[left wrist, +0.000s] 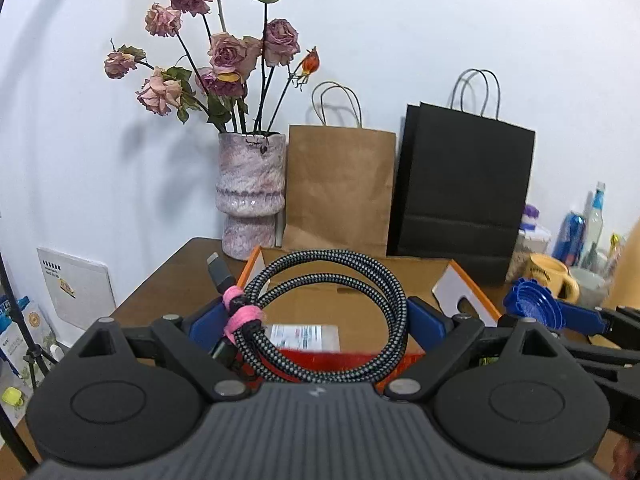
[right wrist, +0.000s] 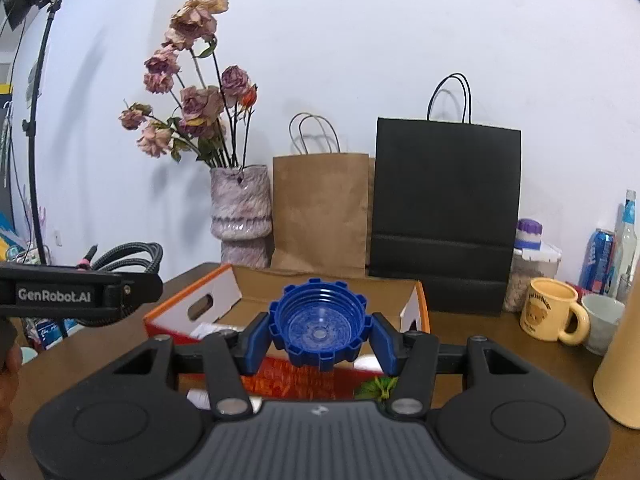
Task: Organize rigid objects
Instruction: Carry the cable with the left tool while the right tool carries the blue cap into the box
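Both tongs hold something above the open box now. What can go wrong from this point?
1. The coiled cable in the left tongs is bulky and springy, so it may snag the cardboard box wall or a flap when lowered.
2. The right tongs pinch the blue ridged cap only at its toothed rim, so it might slip or twist out.
3. The two tongs are close together over the box and may bump.

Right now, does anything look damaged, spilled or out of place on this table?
Nothing spilled or broken. Only the roses in the vase are wilted. Each hand-held gripper holds its item above the open box: left the coiled cable, right the blue cap.
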Available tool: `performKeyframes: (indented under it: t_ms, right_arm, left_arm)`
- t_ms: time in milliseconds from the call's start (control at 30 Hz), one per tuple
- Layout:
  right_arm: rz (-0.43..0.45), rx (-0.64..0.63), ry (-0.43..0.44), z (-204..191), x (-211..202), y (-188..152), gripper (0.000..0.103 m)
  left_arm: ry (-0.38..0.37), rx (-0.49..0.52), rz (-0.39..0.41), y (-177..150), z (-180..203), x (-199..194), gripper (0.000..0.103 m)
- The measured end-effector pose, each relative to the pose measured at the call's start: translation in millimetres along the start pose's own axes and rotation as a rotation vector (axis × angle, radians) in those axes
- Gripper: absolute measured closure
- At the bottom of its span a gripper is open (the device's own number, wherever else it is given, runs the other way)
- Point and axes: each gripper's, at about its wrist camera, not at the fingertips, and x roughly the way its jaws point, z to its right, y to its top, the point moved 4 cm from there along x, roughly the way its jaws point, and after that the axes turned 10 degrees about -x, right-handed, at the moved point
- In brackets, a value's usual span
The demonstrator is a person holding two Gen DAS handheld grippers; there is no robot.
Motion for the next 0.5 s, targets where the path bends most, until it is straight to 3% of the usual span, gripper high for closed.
performKeyframes:
  t_ms: [500]
  right_arm:
    - [-0.019,0.054,-0.005,23.1,78.6,24.6,0.051]
  left_arm:
    - [0.037,-0.048,-0.022,16.0,-0.3,74.5,0.009]
